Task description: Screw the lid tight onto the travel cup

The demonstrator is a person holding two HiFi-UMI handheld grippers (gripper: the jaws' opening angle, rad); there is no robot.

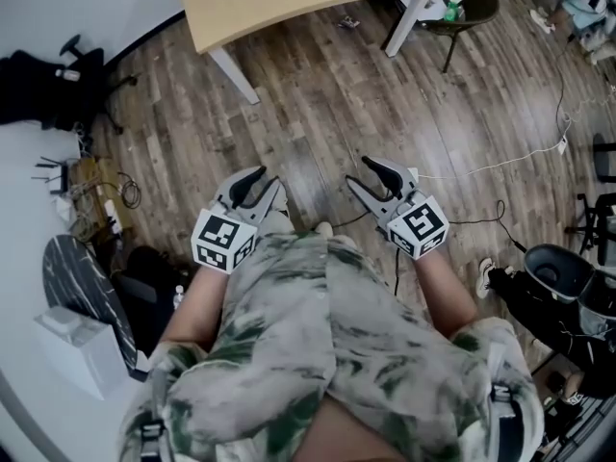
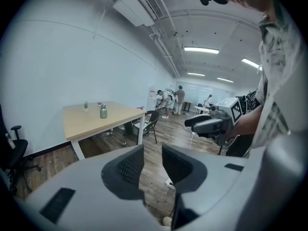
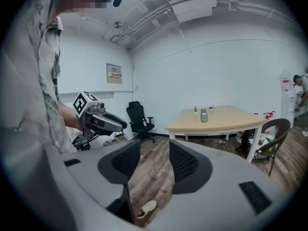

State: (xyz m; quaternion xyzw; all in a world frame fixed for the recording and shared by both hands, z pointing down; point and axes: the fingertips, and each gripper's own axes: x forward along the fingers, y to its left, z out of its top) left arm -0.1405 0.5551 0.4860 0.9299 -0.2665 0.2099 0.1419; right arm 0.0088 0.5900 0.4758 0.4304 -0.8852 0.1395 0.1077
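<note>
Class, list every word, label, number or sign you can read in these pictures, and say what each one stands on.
No text can be read anywhere.
Wall plaque: print too small to read.
Marker cubes: black-and-white square patterns only, no letters or numbers.
Travel cup on the table: too small to show any label.

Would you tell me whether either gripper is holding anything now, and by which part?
Nothing is held. The left gripper and right gripper both have jaws apart, empty; the travel cup stands far off on the table.
</note>
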